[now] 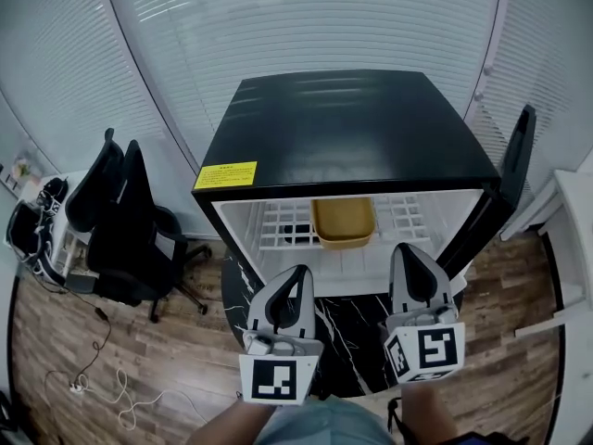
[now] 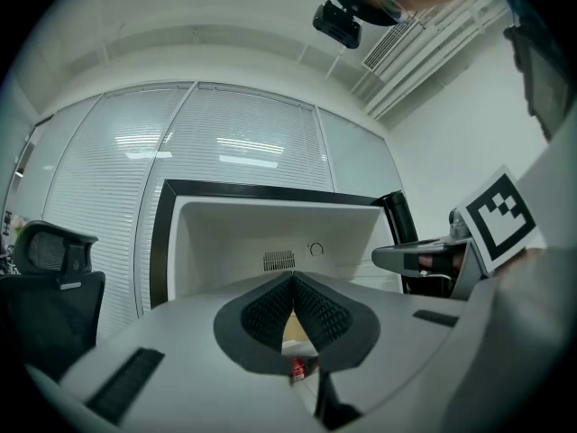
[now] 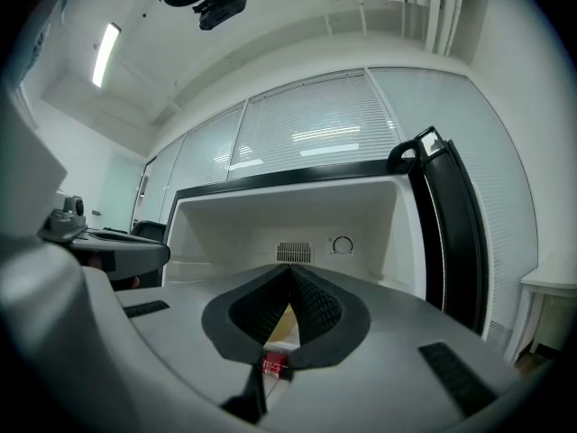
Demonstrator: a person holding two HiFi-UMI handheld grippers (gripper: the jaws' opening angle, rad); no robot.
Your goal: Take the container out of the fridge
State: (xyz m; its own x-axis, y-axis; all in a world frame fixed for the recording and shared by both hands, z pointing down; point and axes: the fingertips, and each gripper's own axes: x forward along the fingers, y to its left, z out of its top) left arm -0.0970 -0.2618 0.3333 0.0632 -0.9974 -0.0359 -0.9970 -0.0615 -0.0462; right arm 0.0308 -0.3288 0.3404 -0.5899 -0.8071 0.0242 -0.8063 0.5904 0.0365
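Observation:
A small black fridge (image 1: 343,133) stands open, its door (image 1: 508,179) swung to the right. A yellow container (image 1: 343,222) sits on the white wire shelf (image 1: 278,225) inside. My left gripper (image 1: 298,276) and right gripper (image 1: 408,253) hover side by side in front of the opening, both short of the container. Each is shut with nothing between its tips. In the left gripper view the left gripper (image 2: 293,282) points into the white fridge interior (image 2: 270,233). A sliver of yellow shows behind the right gripper (image 3: 290,273) in the right gripper view.
Two black office chairs (image 1: 120,221) stand left of the fridge on the wood floor. Cables (image 1: 102,378) trail at lower left. A black marble-patterned slab (image 1: 347,327) lies under the fridge. A white table edge (image 1: 574,239) is at the right. Window blinds (image 1: 306,26) fill the back.

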